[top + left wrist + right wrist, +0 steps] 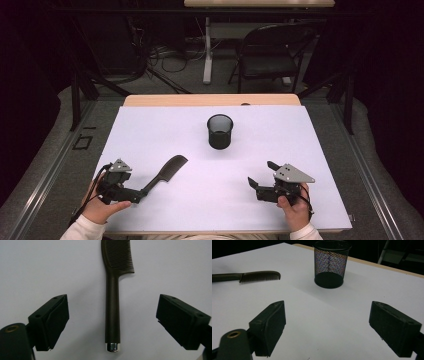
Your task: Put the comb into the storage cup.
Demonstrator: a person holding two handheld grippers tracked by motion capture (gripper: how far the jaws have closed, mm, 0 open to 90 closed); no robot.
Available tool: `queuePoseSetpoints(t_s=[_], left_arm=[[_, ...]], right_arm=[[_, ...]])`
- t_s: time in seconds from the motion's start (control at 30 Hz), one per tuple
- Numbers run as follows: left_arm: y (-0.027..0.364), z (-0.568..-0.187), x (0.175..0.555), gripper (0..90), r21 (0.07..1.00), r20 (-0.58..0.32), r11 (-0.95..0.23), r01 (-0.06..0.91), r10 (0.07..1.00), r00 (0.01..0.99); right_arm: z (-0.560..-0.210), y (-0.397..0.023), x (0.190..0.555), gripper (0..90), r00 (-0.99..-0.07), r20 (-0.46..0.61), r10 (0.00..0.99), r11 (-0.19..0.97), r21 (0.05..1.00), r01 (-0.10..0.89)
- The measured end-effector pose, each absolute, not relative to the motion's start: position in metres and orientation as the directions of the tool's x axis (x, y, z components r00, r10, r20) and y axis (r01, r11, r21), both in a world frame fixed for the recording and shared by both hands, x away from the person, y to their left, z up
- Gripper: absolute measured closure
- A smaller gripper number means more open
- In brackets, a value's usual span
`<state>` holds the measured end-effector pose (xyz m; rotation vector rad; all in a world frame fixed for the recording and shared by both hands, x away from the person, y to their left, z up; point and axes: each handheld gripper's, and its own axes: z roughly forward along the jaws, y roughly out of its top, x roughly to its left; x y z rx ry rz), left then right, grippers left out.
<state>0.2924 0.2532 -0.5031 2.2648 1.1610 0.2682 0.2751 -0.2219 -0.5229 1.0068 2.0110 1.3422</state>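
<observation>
The left gripper (112, 322) stands wide apart on either side of the dark comb's (113, 302) handle, pads clear of it; the comb lies flat on the white tabletop (280, 150), teeth end pointing away from the gripper. The right gripper (327, 327) is also wide apart with nothing between its jaws, resting low over bare tabletop. A black mesh cup (220, 131) stands upright toward the far middle, well apart from the comb; what it contains cannot be told.

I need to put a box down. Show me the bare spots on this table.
Free: the white sheet right of the mesh cup, and the stretch between both grippers. Crowded: front left, where the comb lies at the left gripper.
</observation>
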Motion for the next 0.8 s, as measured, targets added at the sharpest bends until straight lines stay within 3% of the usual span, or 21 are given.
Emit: queuePoseSetpoints(t_s=[0.8], left_arm=[[0.243,-0.511,0.309,36.0,0.523,-0.076,-0.475,0.707,0.801,0.594]], right_arm=[[-0.525,-0.218,0.276,13.8,-0.596,-0.023,0.803,0.248,0.921,0.299]])
